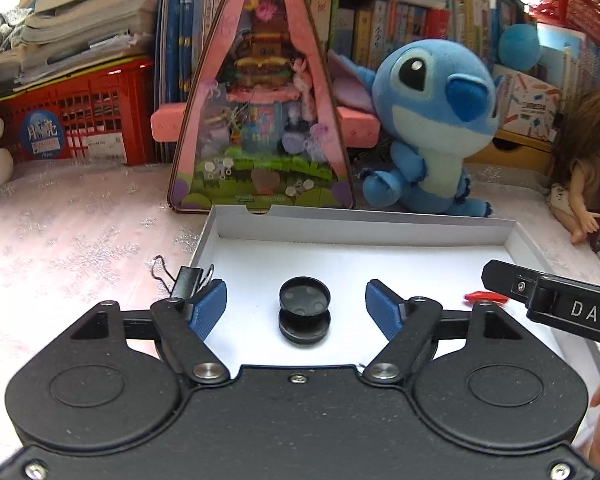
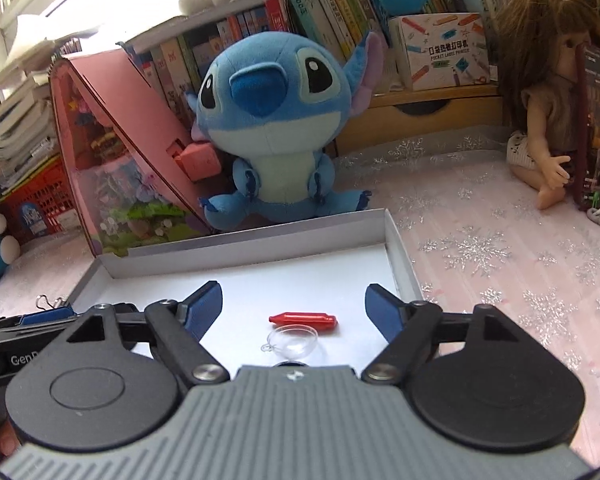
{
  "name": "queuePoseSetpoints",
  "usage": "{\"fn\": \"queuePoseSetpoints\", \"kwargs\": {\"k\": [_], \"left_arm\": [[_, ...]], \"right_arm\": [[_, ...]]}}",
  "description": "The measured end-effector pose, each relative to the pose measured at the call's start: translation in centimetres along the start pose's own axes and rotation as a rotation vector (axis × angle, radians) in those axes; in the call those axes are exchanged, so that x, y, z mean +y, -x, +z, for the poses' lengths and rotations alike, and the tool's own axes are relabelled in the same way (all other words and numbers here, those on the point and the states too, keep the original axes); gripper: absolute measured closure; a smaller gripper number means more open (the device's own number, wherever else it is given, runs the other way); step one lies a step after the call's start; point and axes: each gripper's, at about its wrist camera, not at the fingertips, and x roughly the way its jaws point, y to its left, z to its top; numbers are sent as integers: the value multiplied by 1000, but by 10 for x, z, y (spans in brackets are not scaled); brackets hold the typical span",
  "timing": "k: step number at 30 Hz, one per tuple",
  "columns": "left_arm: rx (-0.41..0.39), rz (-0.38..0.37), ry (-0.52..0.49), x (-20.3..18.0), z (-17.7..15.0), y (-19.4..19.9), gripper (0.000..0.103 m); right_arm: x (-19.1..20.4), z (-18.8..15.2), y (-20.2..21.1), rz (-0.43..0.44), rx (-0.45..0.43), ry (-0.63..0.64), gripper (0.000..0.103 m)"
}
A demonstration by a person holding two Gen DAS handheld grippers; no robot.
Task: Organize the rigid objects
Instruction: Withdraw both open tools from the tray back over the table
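Lying crosswise w/ tip left, red capsule [image 2: 303, 319] sits between released right tongs [image 2: 293, 308].

Glossy red capsule [image 2: 303, 319] on matt white cardboard tray [image 2: 398, 256].

Left gripper [image 1: 296, 306] open, black disc [image 1: 305, 310] btwn jaws.

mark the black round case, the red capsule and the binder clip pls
black round case [image 1: 305, 309], left wrist view, middle of its stacked halves
red capsule [image 2: 303, 319], right wrist view, mid-body
binder clip [image 1: 187, 281], left wrist view, black body
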Motion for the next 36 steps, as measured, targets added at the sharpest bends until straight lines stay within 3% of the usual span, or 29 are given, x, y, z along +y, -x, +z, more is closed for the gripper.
{"fn": "queuePoseSetpoints", "kwargs": {"k": [15, 26, 36], "left_arm": [[-52, -89, -64, -10, -25, 78, 24], [-66, -157, -122, -4, -77, 129, 23], [-37, -161, -173, 12, -127, 157, 23]], "right_arm": [[-9, -24, 86, 63, -95, 135, 9], [-2, -71, 135, 103, -111, 266, 8], [10, -113, 161, 96, -120, 385, 8]]}}
